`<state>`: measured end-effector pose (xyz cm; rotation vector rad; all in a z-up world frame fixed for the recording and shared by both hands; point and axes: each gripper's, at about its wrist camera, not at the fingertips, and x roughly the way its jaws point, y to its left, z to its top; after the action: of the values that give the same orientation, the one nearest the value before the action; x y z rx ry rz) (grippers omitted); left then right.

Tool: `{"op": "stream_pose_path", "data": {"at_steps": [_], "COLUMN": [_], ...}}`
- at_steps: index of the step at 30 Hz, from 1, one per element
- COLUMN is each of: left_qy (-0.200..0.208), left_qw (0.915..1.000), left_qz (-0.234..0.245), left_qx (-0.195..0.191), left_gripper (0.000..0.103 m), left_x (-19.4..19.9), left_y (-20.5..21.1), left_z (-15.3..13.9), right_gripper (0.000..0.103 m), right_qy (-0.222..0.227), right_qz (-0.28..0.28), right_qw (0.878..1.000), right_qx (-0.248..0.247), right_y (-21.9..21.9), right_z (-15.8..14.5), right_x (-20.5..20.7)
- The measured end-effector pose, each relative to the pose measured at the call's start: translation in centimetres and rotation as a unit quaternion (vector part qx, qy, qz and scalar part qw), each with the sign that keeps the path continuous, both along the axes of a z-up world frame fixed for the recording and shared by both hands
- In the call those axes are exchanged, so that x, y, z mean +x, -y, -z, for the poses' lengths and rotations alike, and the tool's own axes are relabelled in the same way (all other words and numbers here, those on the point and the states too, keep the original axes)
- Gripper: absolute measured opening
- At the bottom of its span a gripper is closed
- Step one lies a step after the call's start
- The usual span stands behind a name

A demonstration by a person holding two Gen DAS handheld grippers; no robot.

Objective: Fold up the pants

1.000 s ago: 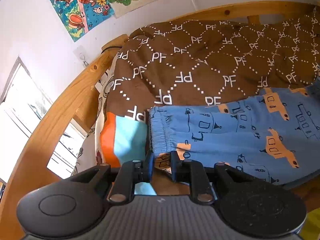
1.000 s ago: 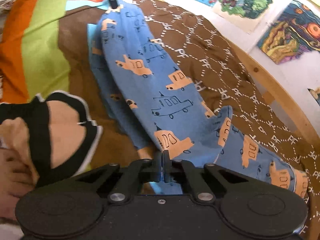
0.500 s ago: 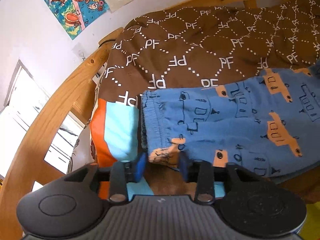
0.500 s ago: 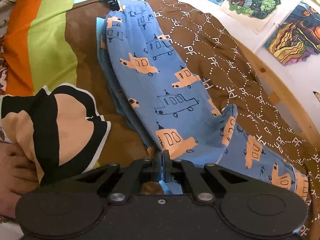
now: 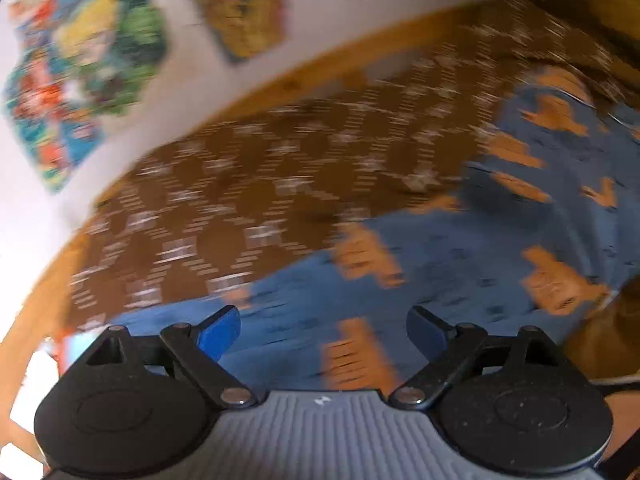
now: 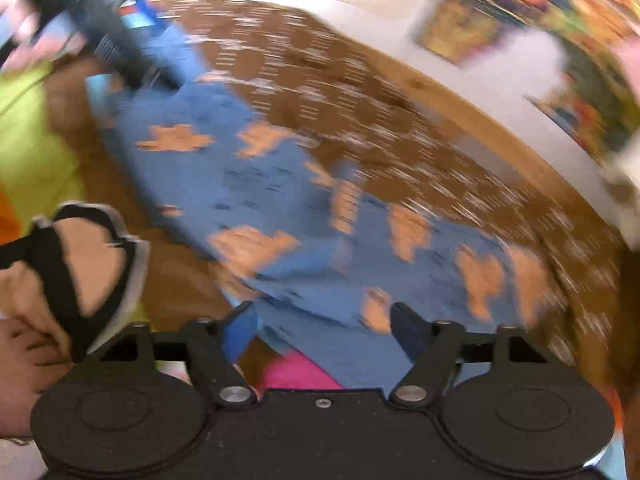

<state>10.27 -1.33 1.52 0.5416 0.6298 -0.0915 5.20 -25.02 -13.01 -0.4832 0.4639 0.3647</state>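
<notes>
Both views are smeared by motion blur. Nearest the left wrist camera, the left gripper (image 5: 322,330) has its jaws opening, spread wide with nothing pressed between them; the blue pants (image 5: 460,264) with orange vehicle prints lie on the bed just beyond and under the fingertips (image 5: 220,330). A second ago these jaws pinched the waistband edge; now they have let it go and the view has swung along the garment. In the right wrist view the right gripper (image 6: 322,332) likewise has its jaws opening, apart over the pants (image 6: 248,184), where earlier they were fully shut. A pink patch (image 6: 296,374) shows between them, its nature unclear. At the left edge a tan and black cloth (image 6: 76,264) sits near a partly cut-off hand (image 6: 20,356). Farther off, the left gripper's dark body (image 6: 108,36) crosses the pants' far end. The brown blanket (image 5: 248,200) carries white lettering, legible as "PF" earlier but unreadable now. Beyond it run the wooden bed frame (image 5: 320,68) and blurred wall pictures (image 5: 80,60).
</notes>
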Motion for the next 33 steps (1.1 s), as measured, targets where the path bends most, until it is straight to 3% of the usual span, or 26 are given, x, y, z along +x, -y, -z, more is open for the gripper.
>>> {"op": "stream_pose_path", "data": {"at_steps": [5,10,12,16,20,24,28,30,33], "left_qy": [-0.043,-0.014,-0.022,-0.026,0.008,0.004,0.018,0.02,0.008], "left_qw": [0.9975,0.9947,0.9954,0.9956,0.984,0.9694,0.9531,0.9484,0.9488], "left_qz": [0.042,0.067,0.064,0.09,0.175,0.238,0.298,0.315,0.315], "left_qx": [0.038,0.076,0.068,0.003,-0.03,-0.061,-0.047,-0.029,-0.023], "left_gripper": [0.093,0.095,0.095,0.096,0.101,0.101,0.098,0.09,0.076], "left_x": [0.7,-0.9,-0.8,-0.9,-1.3,-0.8,-1.7,-2.0,-1.7], "left_y": [3.2,3.2,3.1,3.1,5.1,7.7,10.0,11.1,12.1], "left_z": [4.8,6.5,6.1,4.0,3.1,3.0,3.4,3.9,4.4], "right_gripper": [0.095,0.1,0.101,0.1,0.101,0.102,0.101,0.095,0.088], "right_qy": [0.007,-0.001,-0.021,-0.022,-0.015,-0.046,-0.095,-0.114,-0.132], "right_qz": [0.101,0.146,0.152,0.158,0.167,0.147,0.107,0.09,0.096], "right_qw": [0.994,0.986,0.985,0.983,0.974,0.966,0.955,0.951,0.946], "right_qx": [0.052,0.078,0.078,0.095,0.153,0.21,0.26,0.273,0.282], "right_y": [4.5,5.8,5.8,6.5,9.3,12.4,14.2,14.3,14.5], "right_z": [0.5,1.2,1.8,1.9,0.6,-1.1,-3.0,-3.8,-4.5], "right_x": [0.2,1.9,2.8,3.1,3.1,5.0,8.6,10.7,13.7]}}
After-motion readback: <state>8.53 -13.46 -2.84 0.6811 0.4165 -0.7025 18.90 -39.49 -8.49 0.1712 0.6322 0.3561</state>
